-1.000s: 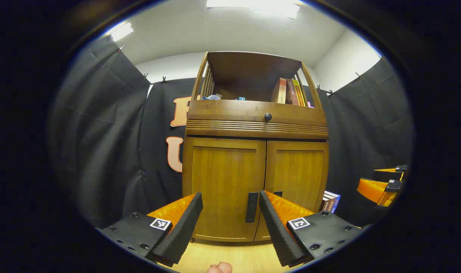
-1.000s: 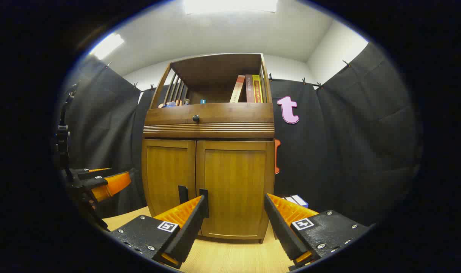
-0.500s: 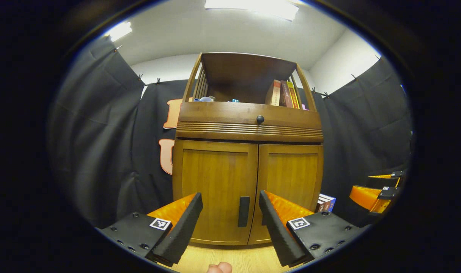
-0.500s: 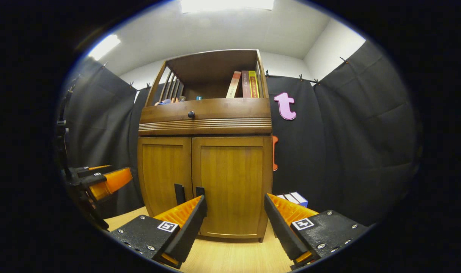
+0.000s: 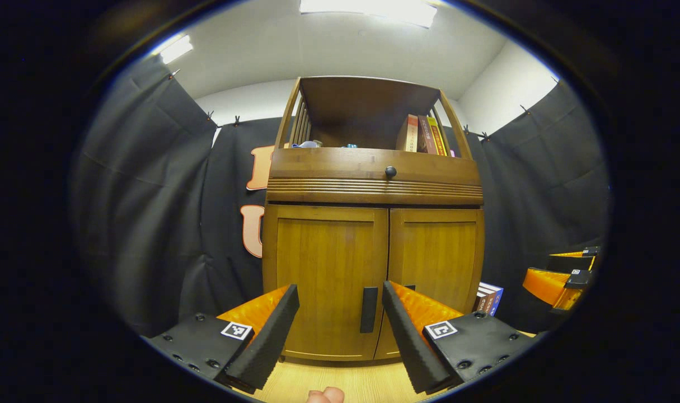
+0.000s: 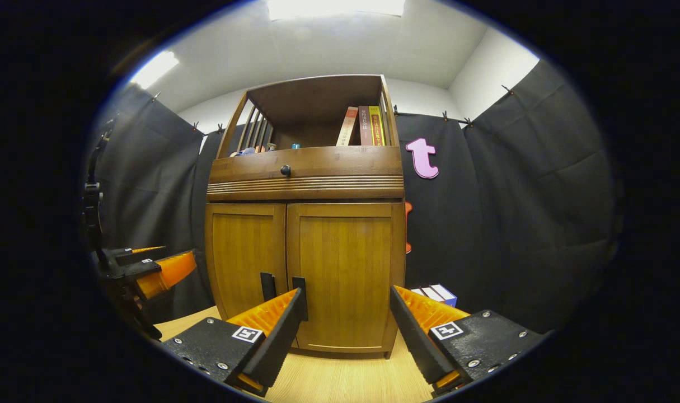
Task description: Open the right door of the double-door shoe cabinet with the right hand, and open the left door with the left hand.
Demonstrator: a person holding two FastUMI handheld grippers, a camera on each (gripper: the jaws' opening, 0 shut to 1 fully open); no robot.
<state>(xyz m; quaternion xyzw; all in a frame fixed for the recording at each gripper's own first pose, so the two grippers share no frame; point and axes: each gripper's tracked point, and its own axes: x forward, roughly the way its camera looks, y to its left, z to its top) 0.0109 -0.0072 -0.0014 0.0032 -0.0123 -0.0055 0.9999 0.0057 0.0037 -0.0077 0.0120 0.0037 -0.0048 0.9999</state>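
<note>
Black cloth walled the booth behind the shoe cabinet (image 5: 373, 224) on its pale wood floor. By the left gripper view, the left claw (image 5: 340, 313) stood wide open and empty, and against half a second before the left door's handle (image 5: 369, 309) had drifted a little nearer the gap's centre, well ahead; both doors stayed closed. By the right gripper view, the right claw (image 6: 348, 319) gaped empty too, the right door's handle (image 6: 300, 288) just above its left finger, scarcely shifted. Neither door was gripped, so opening had likely not begun.
</note>
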